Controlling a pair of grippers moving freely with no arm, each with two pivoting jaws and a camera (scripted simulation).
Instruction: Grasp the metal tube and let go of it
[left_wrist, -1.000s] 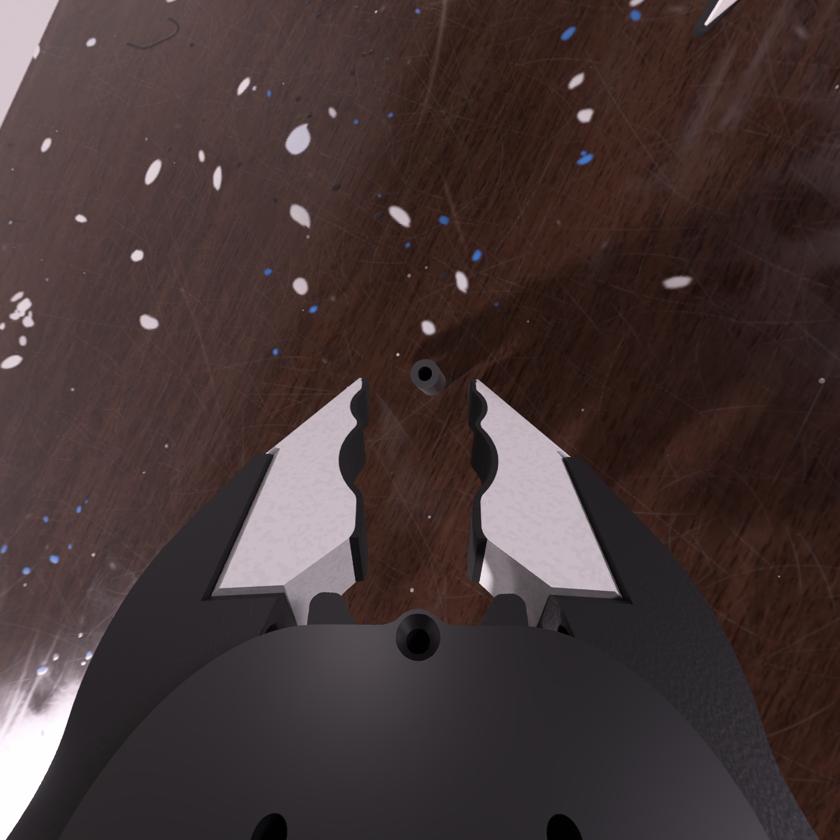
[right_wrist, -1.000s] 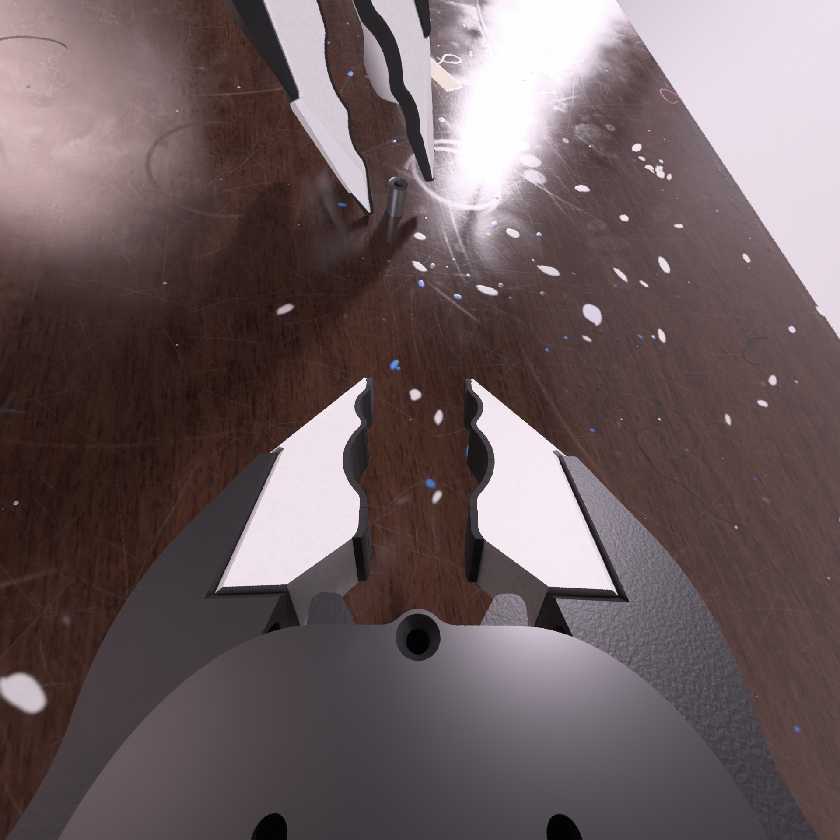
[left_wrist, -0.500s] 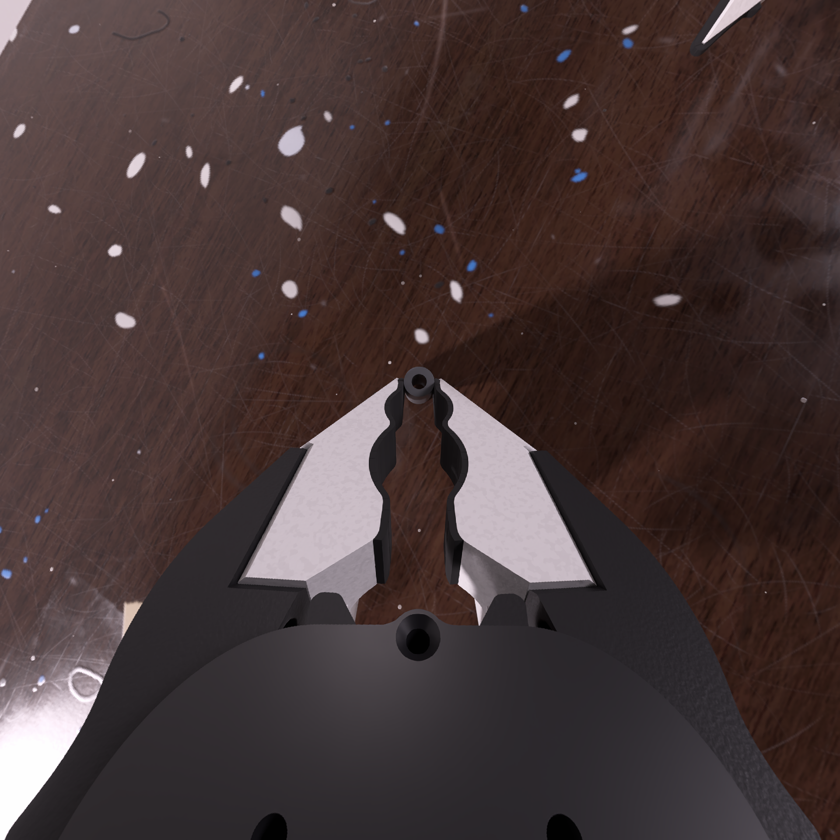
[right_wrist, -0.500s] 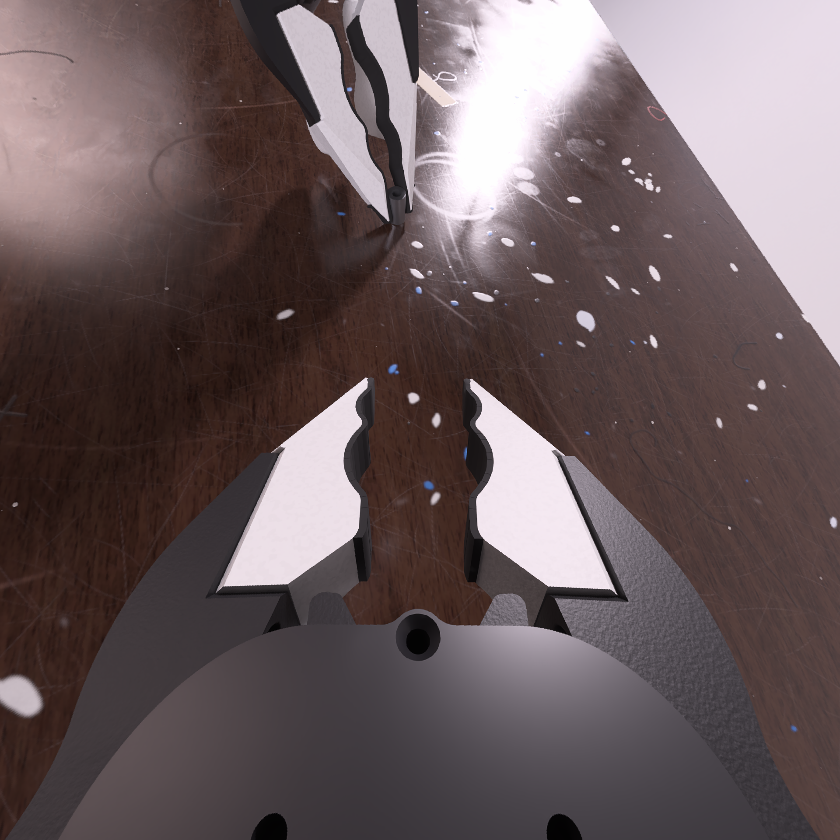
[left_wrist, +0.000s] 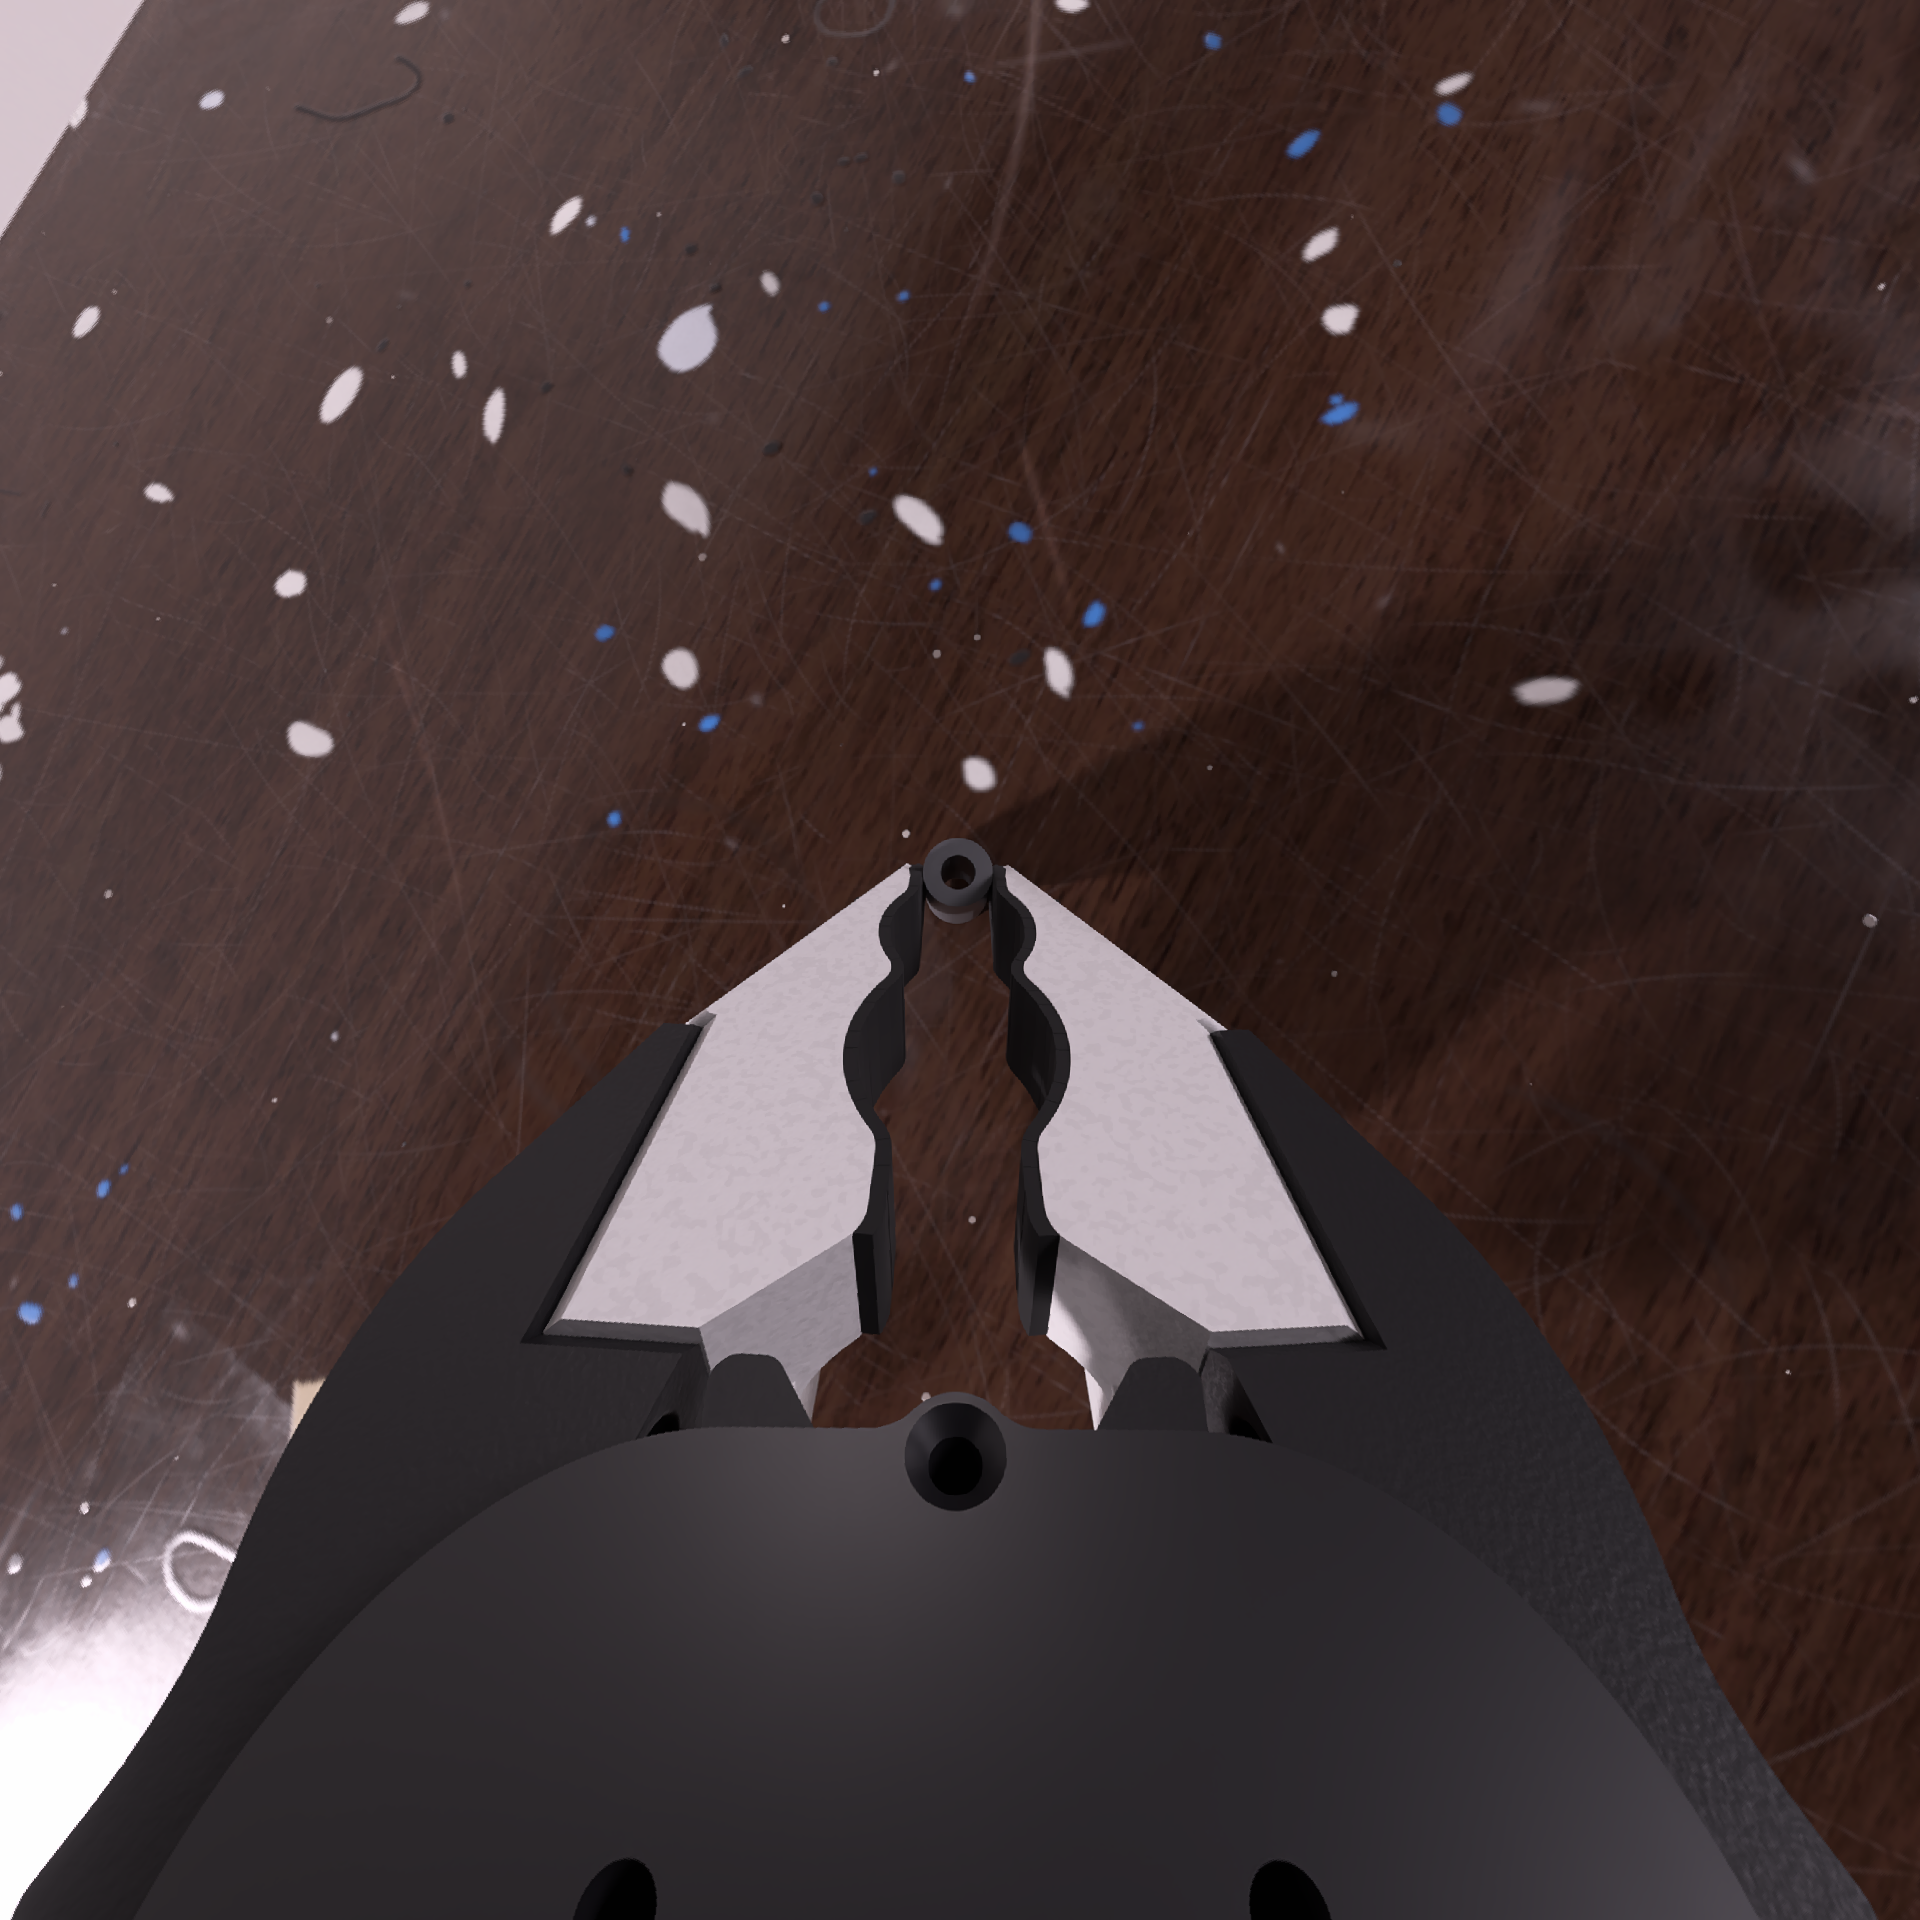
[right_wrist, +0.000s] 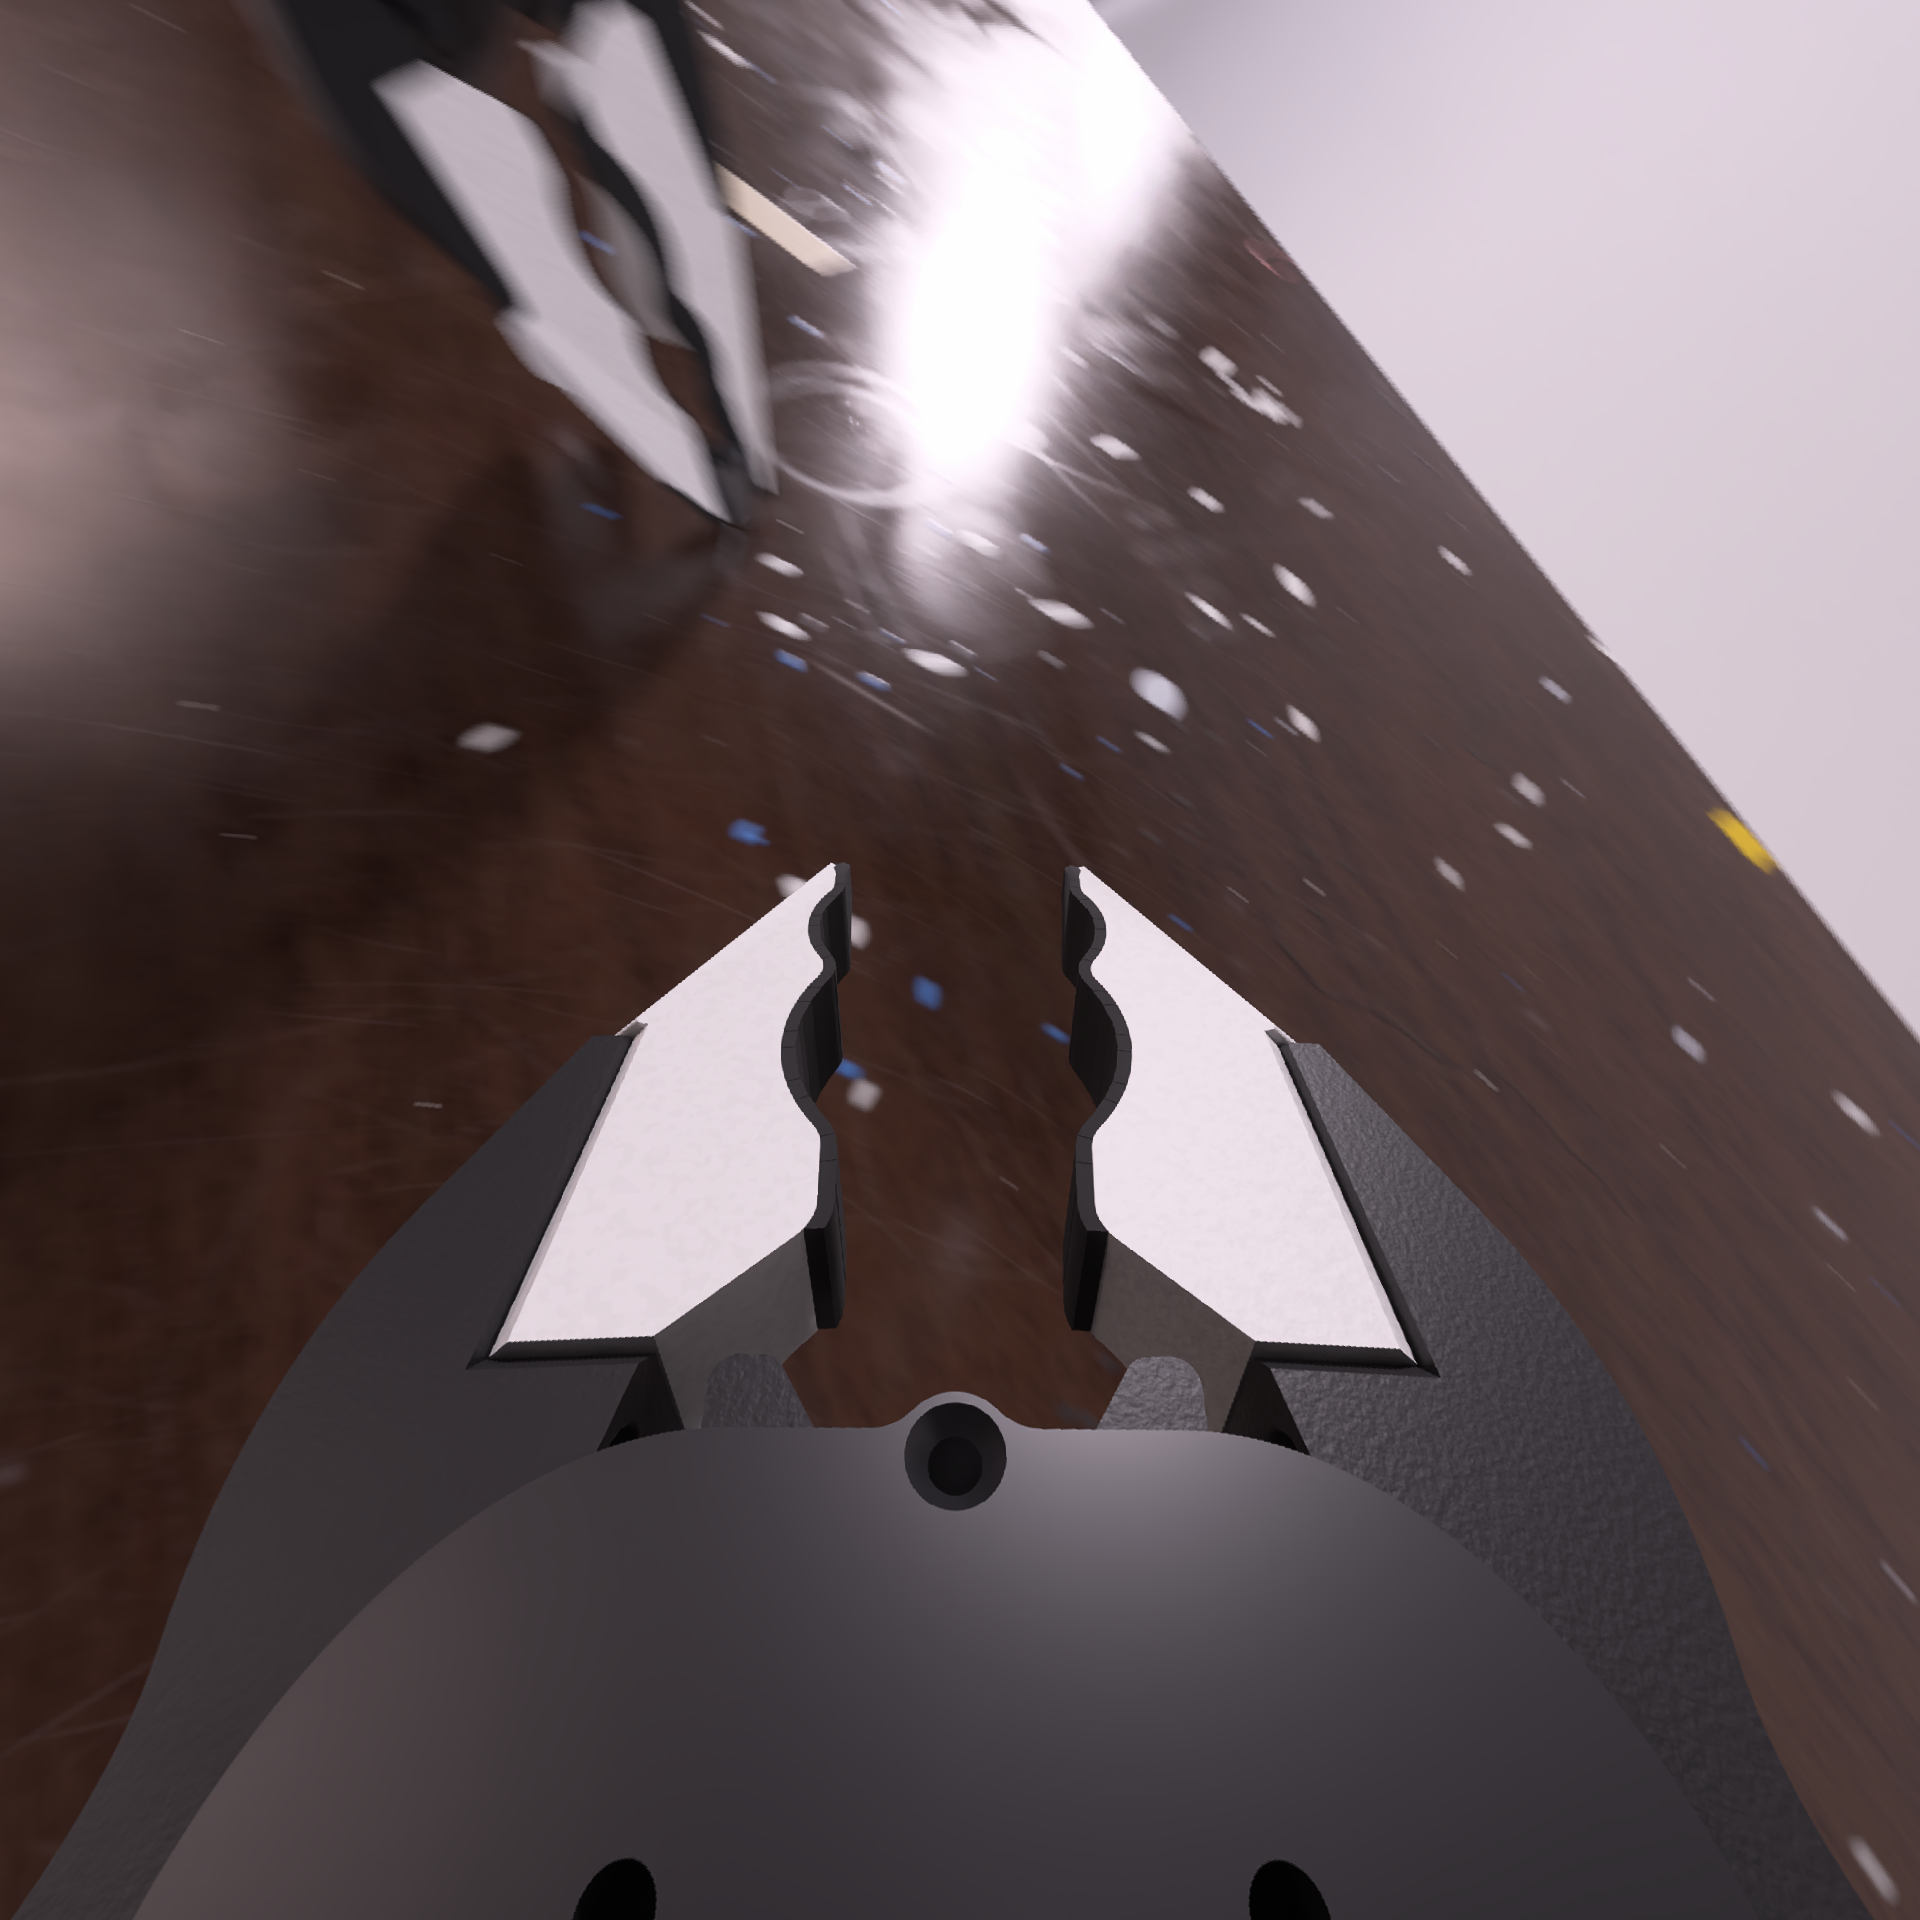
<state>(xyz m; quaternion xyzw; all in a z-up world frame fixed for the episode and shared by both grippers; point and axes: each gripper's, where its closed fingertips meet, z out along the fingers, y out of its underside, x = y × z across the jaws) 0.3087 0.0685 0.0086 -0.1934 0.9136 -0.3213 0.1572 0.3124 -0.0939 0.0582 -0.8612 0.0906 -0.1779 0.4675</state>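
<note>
Left wrist view, left gripper (left_wrist: 957, 883) jaws pinching metal tube (left_wrist: 957, 871), right gripper (right_wrist: 957, 894) jaws apart

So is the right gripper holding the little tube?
No, the right gripper is open and empty; the tube is pinched at the left gripper's tips.

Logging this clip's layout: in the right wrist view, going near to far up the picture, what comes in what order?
right gripper, open and empty → paint-flecked brown table → left gripper, blurred, tips down near the table → bright glare beside it.
</note>
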